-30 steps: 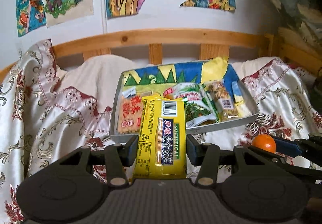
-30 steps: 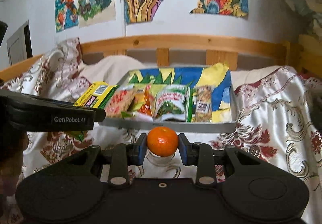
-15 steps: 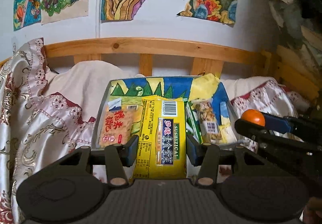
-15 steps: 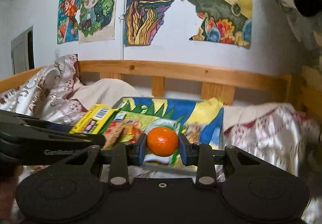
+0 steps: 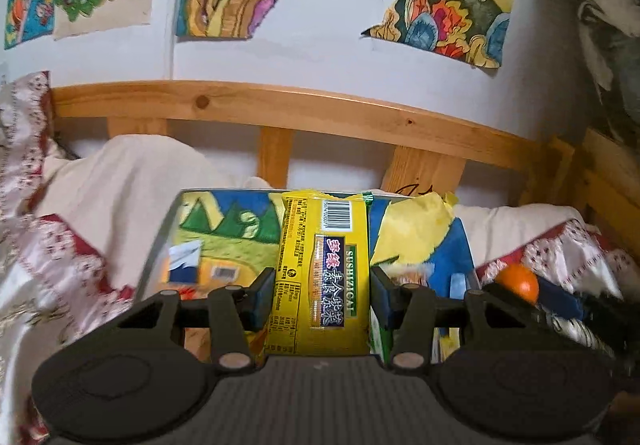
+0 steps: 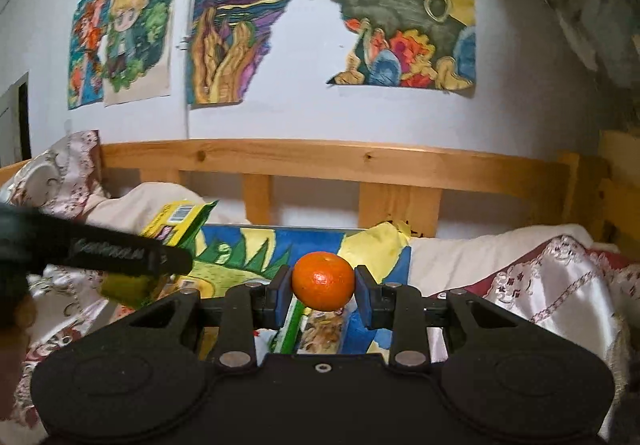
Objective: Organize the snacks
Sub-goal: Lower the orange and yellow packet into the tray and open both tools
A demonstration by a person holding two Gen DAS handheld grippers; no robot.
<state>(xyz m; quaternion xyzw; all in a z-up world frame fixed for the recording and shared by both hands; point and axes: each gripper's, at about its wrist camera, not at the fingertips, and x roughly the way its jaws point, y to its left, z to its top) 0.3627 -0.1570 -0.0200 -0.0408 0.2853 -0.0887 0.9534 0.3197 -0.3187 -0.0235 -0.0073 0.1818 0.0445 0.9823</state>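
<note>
Left gripper (image 5: pixel 322 291) pinches yellow plastic snack packet (image 5: pixel 322 269); right gripper (image 6: pixel 323 287) clamps round orange mandarin (image 6: pixel 323 281) over grey metal tray's (image 5: pixel 158 245) near edge. Risk: mandarin rolls off if released early.

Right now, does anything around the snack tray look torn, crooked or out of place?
Yes. The yellow-and-blue paper lining of the tray is crumpled up at its far right corner, and the wall drawing has ragged, torn edges.
</note>
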